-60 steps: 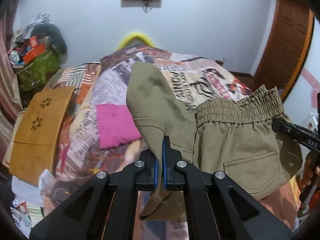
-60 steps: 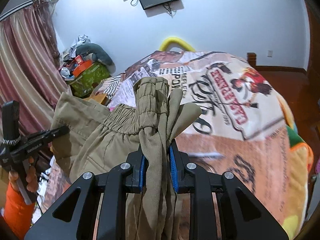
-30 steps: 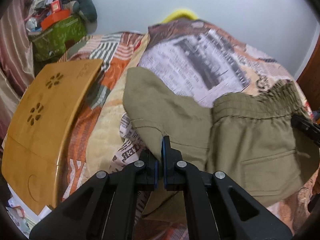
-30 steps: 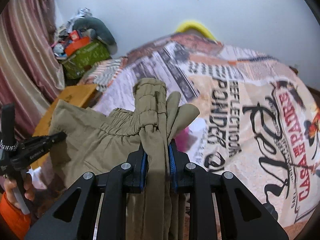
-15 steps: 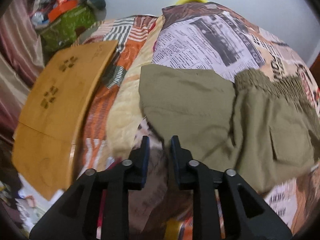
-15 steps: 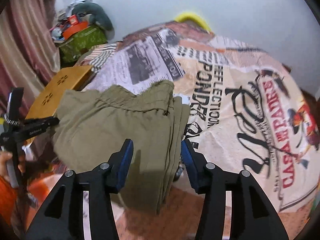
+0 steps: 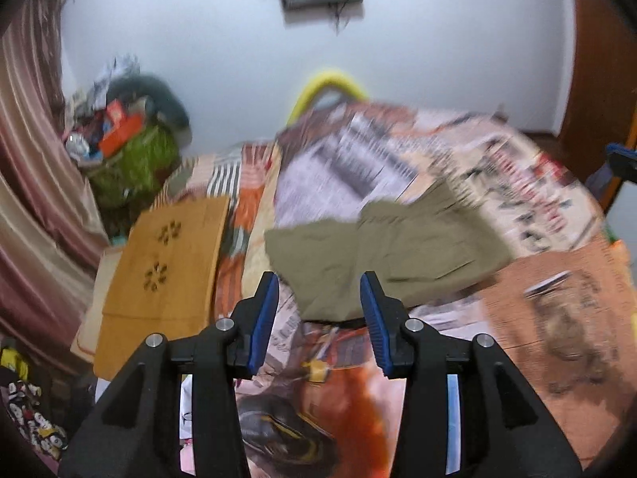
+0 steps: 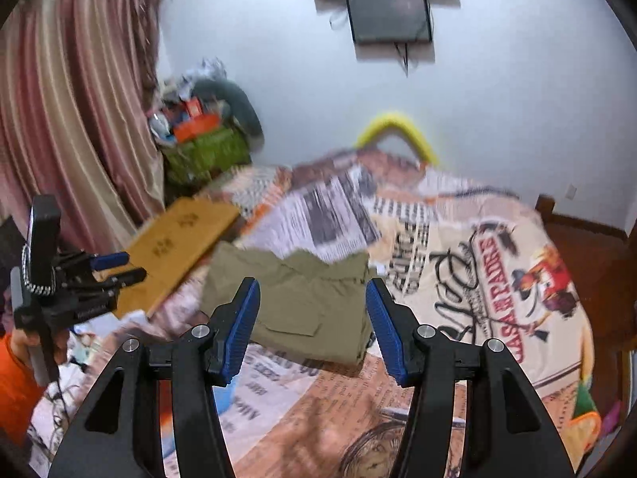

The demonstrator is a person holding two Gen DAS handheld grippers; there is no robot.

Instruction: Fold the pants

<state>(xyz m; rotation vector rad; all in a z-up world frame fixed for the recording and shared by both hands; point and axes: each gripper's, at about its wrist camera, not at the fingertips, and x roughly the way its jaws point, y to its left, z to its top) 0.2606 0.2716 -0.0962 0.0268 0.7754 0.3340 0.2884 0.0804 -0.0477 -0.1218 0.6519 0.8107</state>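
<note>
Pants (image 7: 382, 255), olive and already folded into a compact stack, lie flat on the printed bedspread (image 7: 517, 199) around the middle of both frames, the waistband toward the far side and a back pocket facing up in the right wrist view (image 8: 294, 302). Neither tool touches them: the left gripper (image 7: 318, 310) hangs with its blue pads spread wide at the lower centre of its frame, just short of the near edge of the cloth, and the right gripper (image 8: 310, 326) is likewise spread, framing the stack without contact. By the look of it the fold is laid down and released, so the task seems near its end. Any next move would likely be smoothing or squaring the edges. A wooden board (image 7: 159, 263) lies at the left.
</note>
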